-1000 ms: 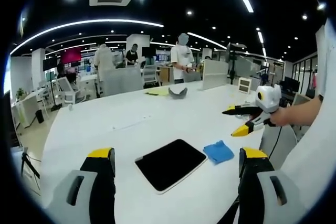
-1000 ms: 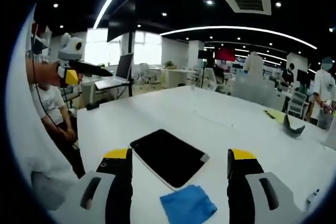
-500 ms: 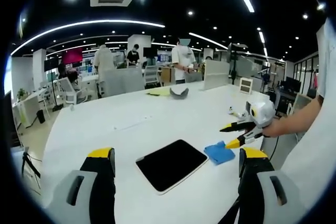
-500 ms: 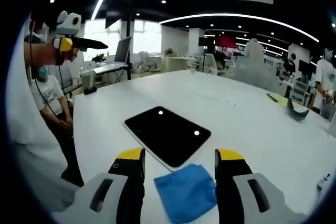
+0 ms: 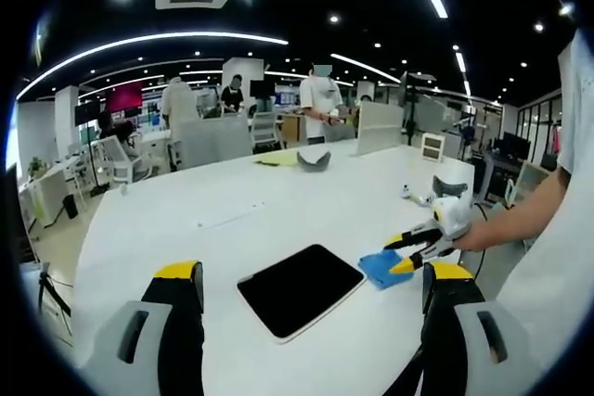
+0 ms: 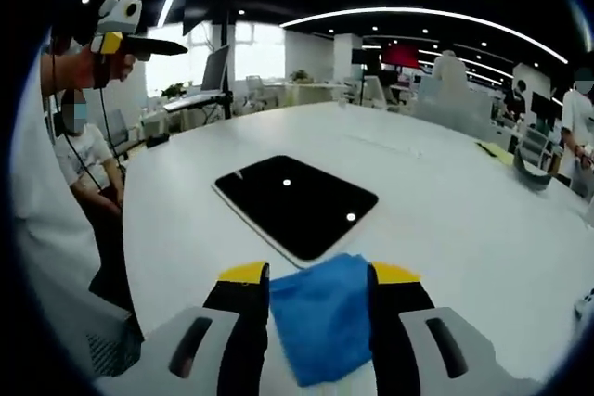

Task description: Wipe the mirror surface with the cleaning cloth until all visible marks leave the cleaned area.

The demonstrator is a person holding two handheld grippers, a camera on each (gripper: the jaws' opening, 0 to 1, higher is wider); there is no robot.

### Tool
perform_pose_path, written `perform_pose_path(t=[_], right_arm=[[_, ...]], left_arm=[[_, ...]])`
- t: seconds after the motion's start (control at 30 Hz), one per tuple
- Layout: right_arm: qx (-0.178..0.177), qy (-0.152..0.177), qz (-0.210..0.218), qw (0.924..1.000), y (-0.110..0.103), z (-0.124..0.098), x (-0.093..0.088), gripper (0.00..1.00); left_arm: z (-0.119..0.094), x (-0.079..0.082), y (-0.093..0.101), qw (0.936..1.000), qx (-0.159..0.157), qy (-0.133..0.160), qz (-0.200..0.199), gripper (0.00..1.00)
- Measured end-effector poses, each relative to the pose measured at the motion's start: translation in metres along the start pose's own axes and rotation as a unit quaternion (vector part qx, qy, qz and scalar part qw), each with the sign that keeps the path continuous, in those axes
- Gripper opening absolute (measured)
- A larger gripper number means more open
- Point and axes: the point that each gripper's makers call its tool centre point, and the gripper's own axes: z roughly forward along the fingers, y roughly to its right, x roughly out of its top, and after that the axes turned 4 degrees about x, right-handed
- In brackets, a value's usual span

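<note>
Right gripper view, nearest first: right claw low over the white surface, its two yellow-tipped jaws straddling the one blue cloth, one jaw on each side. Jaws narrowed around it; can't tell whether they actually pinch it. Cloth lies flat on the surface.

Just past the cloth: one mirror, a dark rounded rectangle with a light rim, flat on the surface, near corner just beside the cloth's far edge. Two bright ceiling-light reflections on it. No marks that I can make out at this resolution.

Left gripper view: left claw wide apart, nothing between its jaws, held above the near edge of the surface. Mirror sits between the jaws in frame. Cloth just right of the mirror, with the right claw coming in from the right, tips at the cloth.

In the right gripper view the left claw is up at the top left, well apart from mirror and cloth.

Further out on the surface: one grey curved object and one yellow sheet. Behind that, at least three standing people in an open office.
</note>
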Motion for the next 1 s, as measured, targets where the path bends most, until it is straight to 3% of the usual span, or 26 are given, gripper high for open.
perform_pose_path(t=[0.63, 1.0], right_arm=[[-0.024, -0.038, 0.033, 0.9985, 0.008, 0.013, -0.039, 0.33], [-0.044, -0.047, 0.026, 0.9976, 0.013, 0.015, -0.039, 0.32]], left_arm=[[-0.004, -0.008, -0.005, 0.9997, -0.009, -0.018, 0.01, 0.98], [-0.012, -0.013, -0.01, 0.9997, -0.007, -0.018, 0.015, 0.98]])
